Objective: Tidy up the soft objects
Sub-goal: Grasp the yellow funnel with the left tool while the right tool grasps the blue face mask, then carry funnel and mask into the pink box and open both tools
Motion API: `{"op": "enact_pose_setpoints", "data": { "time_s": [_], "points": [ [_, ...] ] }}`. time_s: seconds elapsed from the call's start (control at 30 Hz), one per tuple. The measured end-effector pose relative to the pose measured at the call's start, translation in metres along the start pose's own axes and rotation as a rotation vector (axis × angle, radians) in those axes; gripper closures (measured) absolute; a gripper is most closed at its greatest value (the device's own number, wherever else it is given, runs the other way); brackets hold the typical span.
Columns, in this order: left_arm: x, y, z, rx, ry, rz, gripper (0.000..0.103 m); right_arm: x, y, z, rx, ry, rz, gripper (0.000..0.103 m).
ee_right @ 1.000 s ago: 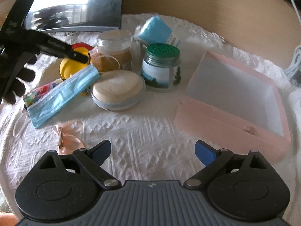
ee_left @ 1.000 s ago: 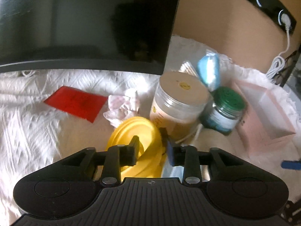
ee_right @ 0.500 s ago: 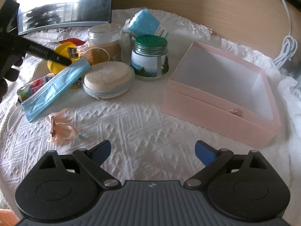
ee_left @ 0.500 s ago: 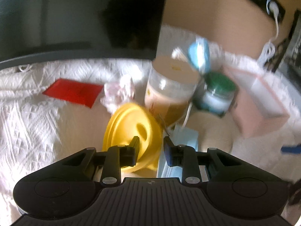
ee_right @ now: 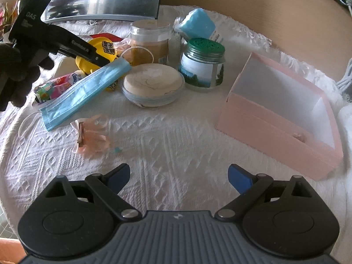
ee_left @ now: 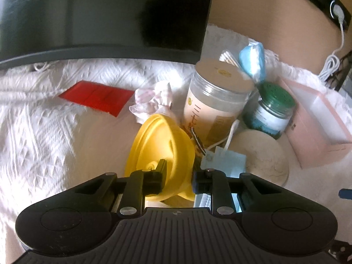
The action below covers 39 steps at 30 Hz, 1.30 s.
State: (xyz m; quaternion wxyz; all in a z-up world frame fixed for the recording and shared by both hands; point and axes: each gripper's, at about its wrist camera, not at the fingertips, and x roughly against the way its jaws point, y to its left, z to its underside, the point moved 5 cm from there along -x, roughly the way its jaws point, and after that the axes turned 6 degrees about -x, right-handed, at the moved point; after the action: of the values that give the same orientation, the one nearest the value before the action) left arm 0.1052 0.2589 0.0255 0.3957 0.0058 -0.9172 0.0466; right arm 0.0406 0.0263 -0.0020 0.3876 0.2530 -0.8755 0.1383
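Observation:
A blue face mask point(ee_right: 83, 90) lies slanted, its upper end propped on a yellow plastic thing point(ee_right: 103, 46). My left gripper point(ee_right: 103, 60), held by a gloved hand point(ee_right: 13, 70), has its tips at that upper end. In the left wrist view the left gripper point(ee_left: 178, 173) is closing with a narrow gap left. The yellow thing point(ee_left: 162, 140) shows through the gap and the mask's corner point(ee_left: 226, 162) sits by the right finger. I see no pad pressing on either. My right gripper point(ee_right: 178, 173) stands wide open over bare cloth. A pink bow clip point(ee_right: 92, 136) lies ahead of it, to the left.
An open pink box point(ee_right: 275, 121) stands at the right. Behind the mask are a tan-lidded jar point(ee_right: 149, 41), a green-lidded jar point(ee_right: 202, 66), a round tin point(ee_right: 154, 85), a blue pack point(ee_right: 195, 24) and a colourful packet point(ee_right: 59, 83). A crumpled cloth point(ee_left: 151, 101), a red card point(ee_left: 96, 98) and a monitor point(ee_left: 99, 15) lie further back.
The left gripper's jaws have narrowed over the yellow thing and the mask's upper end. The right gripper stays wide open, and its view has shifted a little.

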Motion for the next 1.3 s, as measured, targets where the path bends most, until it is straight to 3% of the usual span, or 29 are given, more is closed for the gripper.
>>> {"op": "enact_pose_setpoints", "data": {
  "time_s": [0.17,0.3,0.5,0.67,0.7,0.73,0.77,0.8,0.83,0.87,1.1,1.3],
  "points": [
    [0.015,0.003,0.001,0.047,-0.077,-0.021,0.091,0.013,-0.005,-0.014,-0.036,-0.055,-0.024,0.014],
    [0.047,0.020,-0.007,0.109,-0.174,-0.054,0.092,0.015,0.003,-0.040,-0.085,-0.057,-0.147,0.026],
    [0.096,0.048,-0.007,0.159,-0.260,-0.128,0.092,-0.025,0.048,-0.082,-0.233,0.057,-0.387,0.026],
    [0.127,0.067,0.003,0.201,-0.289,-0.174,0.092,-0.071,0.094,-0.090,-0.231,0.118,-0.381,0.027],
    [0.130,0.070,0.004,0.204,-0.289,-0.179,0.092,-0.078,0.101,-0.089,-0.219,0.122,-0.370,0.034],
    [0.133,0.072,0.007,0.206,-0.290,-0.184,0.092,-0.084,0.108,-0.087,-0.206,0.126,-0.361,0.051],
    [0.136,0.074,0.010,0.210,-0.291,-0.192,0.092,-0.086,0.113,-0.085,-0.197,0.132,-0.372,0.056],
    [0.138,0.076,0.012,0.215,-0.291,-0.197,0.092,-0.086,0.115,-0.087,-0.199,0.123,-0.384,0.067],
    [0.142,0.078,0.016,0.223,-0.295,-0.201,0.092,-0.082,0.117,-0.089,-0.193,0.117,-0.392,0.091],
    [0.146,0.079,0.018,0.231,-0.300,-0.205,0.092,-0.078,0.118,-0.091,-0.179,0.113,-0.403,0.098],
    [0.162,0.073,0.003,0.237,-0.352,-0.195,0.092,-0.005,0.079,-0.117,-0.191,-0.049,-0.475,0.099],
    [0.160,0.009,-0.017,0.133,-0.354,-0.037,0.092,0.057,0.016,-0.102,-0.234,-0.148,-0.422,0.099]
  ]
}}
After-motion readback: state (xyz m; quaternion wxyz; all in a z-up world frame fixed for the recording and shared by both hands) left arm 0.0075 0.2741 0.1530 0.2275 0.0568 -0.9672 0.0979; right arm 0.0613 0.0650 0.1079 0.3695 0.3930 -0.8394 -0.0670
